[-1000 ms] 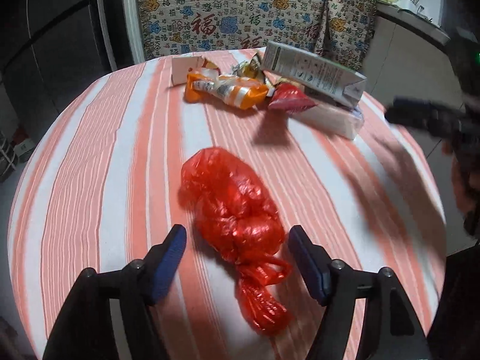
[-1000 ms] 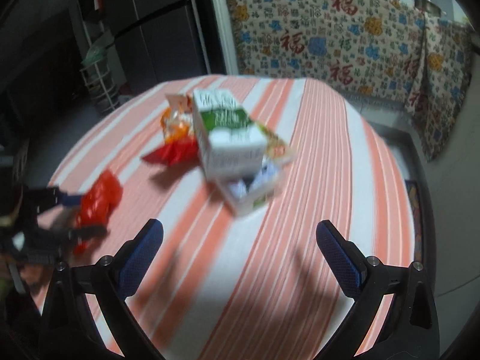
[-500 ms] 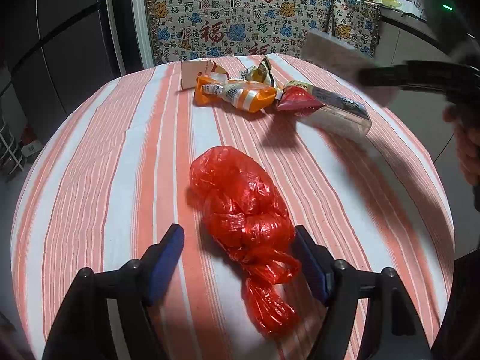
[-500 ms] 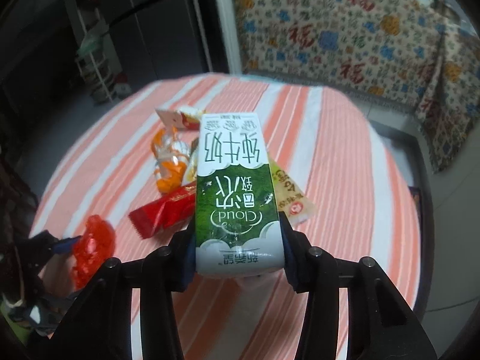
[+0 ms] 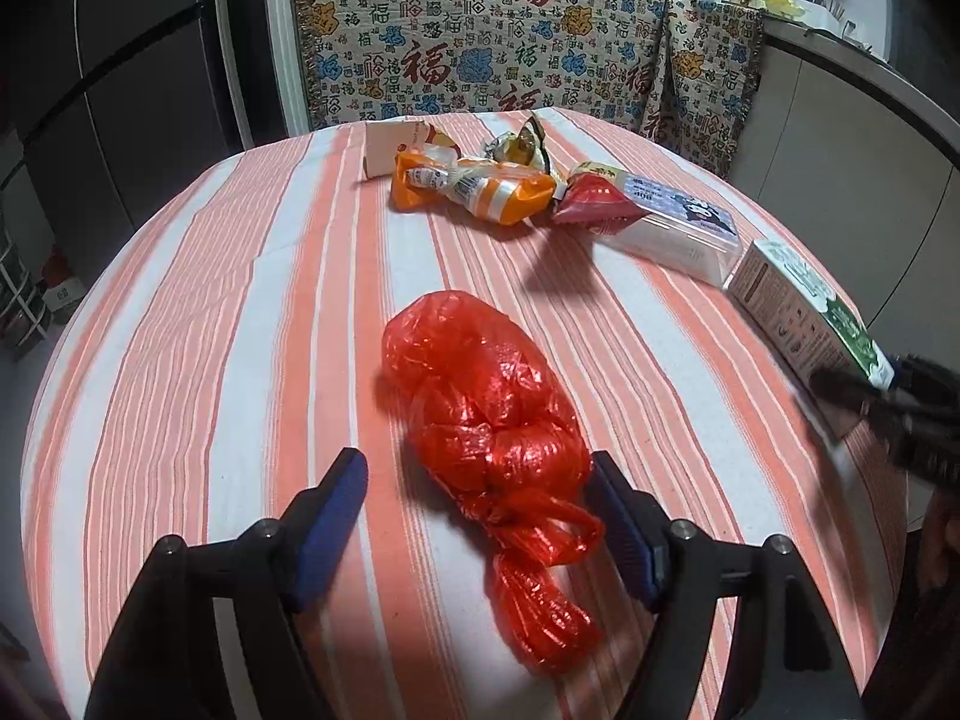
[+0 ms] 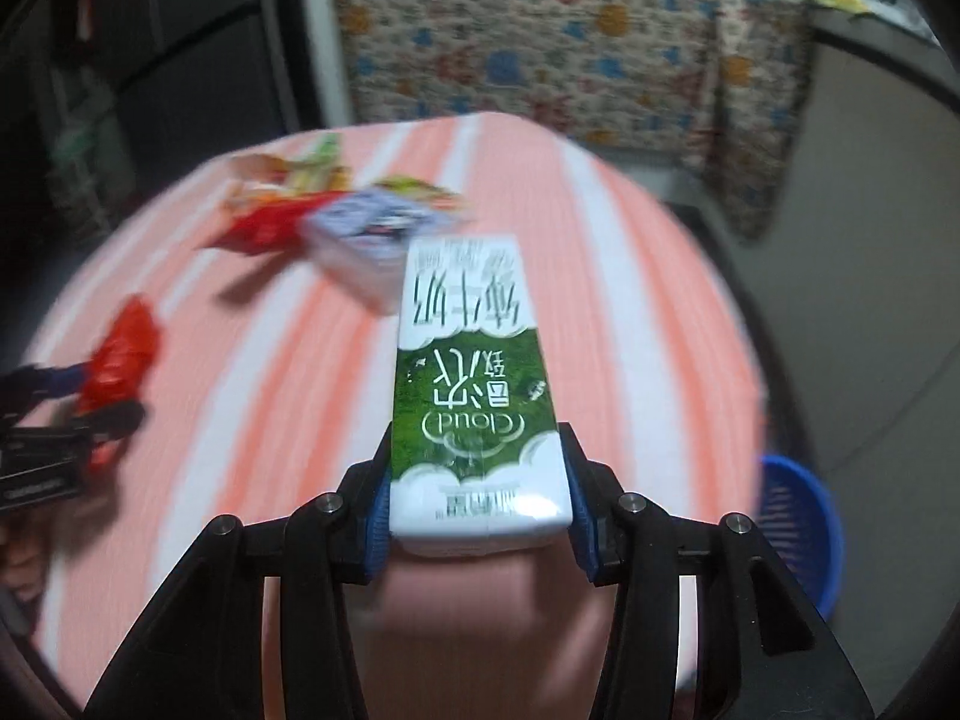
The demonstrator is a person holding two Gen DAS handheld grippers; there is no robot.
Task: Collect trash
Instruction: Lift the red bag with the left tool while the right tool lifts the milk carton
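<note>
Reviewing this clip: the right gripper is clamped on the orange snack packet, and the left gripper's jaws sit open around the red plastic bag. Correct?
Not quite. The right gripper is clamped on the green and white milk carton, as the right wrist view shows. The left gripper does sit open around the red plastic bag.

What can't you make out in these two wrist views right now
- Wrapper pile, right wrist view: motion blur smears the labels and edges.
- Blue basket, right wrist view: its inside is cut off by the fisheye edge.
- Right gripper, left wrist view: blurred and cropped at the frame edge, so its hold on the milk carton is unclear there.
- Red plastic bag, left wrist view: knotted shut, contents hidden.
</note>
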